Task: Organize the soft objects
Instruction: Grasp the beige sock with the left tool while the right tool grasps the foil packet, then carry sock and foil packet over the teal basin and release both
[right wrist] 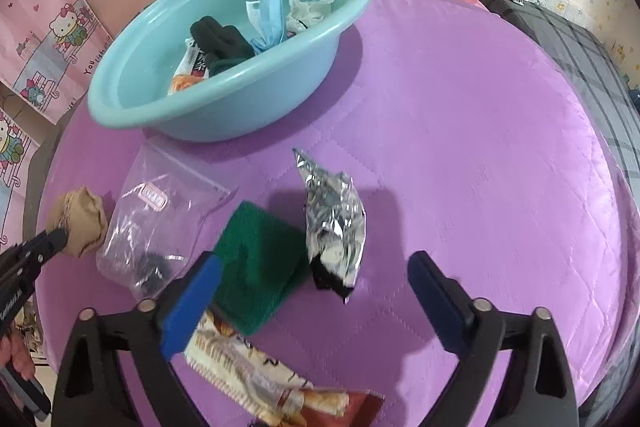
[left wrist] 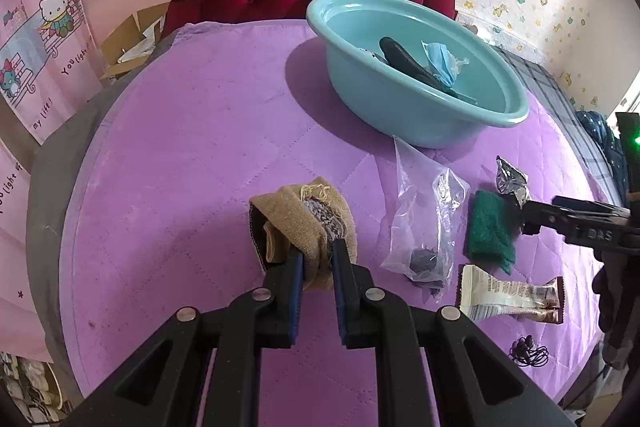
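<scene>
Teal basin [right wrist: 224,39] sits at eleven o'clock, clear bag [right wrist: 160,223] at nine. Right gripper [right wrist: 316,291] spread around foil packet [right wrist: 336,223]; left gripper [left wrist: 316,259] pinches tan sock [left wrist: 296,223].

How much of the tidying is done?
Partly. The basin already holds a black cloth, a mask and a wrapper. The left hand-held gripper is shut on a tan sock. Left on the bed: green pad, foil bag, clear bag, snack packet.

Glossy plastic basin [right wrist: 224,115], crinkled foil wrapper [right wrist: 336,219], rough green scouring pad [right wrist: 256,267]
</scene>
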A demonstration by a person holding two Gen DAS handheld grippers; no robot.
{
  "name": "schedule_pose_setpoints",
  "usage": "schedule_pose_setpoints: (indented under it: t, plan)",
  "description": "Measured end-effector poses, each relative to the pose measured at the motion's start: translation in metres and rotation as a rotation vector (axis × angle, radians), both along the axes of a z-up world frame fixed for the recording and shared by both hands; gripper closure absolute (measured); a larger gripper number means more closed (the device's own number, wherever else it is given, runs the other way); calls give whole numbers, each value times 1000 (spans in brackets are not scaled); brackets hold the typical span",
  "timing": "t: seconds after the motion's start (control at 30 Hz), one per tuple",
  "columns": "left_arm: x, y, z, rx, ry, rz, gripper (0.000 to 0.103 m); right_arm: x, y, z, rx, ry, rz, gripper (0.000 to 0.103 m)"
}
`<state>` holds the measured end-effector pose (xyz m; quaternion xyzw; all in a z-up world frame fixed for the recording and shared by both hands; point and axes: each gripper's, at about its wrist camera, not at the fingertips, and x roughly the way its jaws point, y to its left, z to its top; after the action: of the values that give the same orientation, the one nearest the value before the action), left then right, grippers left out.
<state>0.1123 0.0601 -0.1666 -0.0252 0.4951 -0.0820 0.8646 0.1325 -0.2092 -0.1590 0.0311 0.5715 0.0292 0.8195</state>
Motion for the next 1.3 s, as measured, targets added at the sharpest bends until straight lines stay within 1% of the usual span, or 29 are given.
schedule_pose_setpoints:
  t: [0.13,0.2,0.23,0.27,0.3,0.37,0.43,0.47,0.5,0.57,0.7,0.83,0.9,1.3]
  plan:
    - [2,-3,-1,4,6,1,88,9,-2,-7,-12,26,8,19]
    - [4,-5,-2,2,10,5,88,12,-4,-11,-11,41,8,28]
    - [4,-6,-2,1,10,8,88,12,-5,-12,-10,46,8,31]
    - [5,-7,-1,0,11,10,88,14,-7,-15,-3,58,10,36]
    - [5,-7,-1,1,11,11,88,15,-8,-17,6,67,9,46]
    - [5,-9,-1,7,10,16,88,16,-12,-21,18,80,7,54]
    - [5,-10,0,7,12,22,88,16,-14,-22,29,86,9,67]
    - [5,-10,1,7,13,25,88,15,-15,-21,40,85,11,68]
    - [4,-11,1,6,13,27,88,13,-17,-20,42,81,14,72]
    - [3,-13,3,9,11,27,88,10,-17,-14,34,65,33,76]
    - [-1,-14,8,6,11,35,88,3,-14,-5,12,46,60,81]
    - [-6,-18,13,8,11,38,88,-6,-19,4,22,47,69,88]
    - [-10,-19,16,6,11,40,88,-9,-12,8,23,47,77,90]
    - [-27,-30,43,7,-20,25,88,-29,-11,34,39,28,96,91]
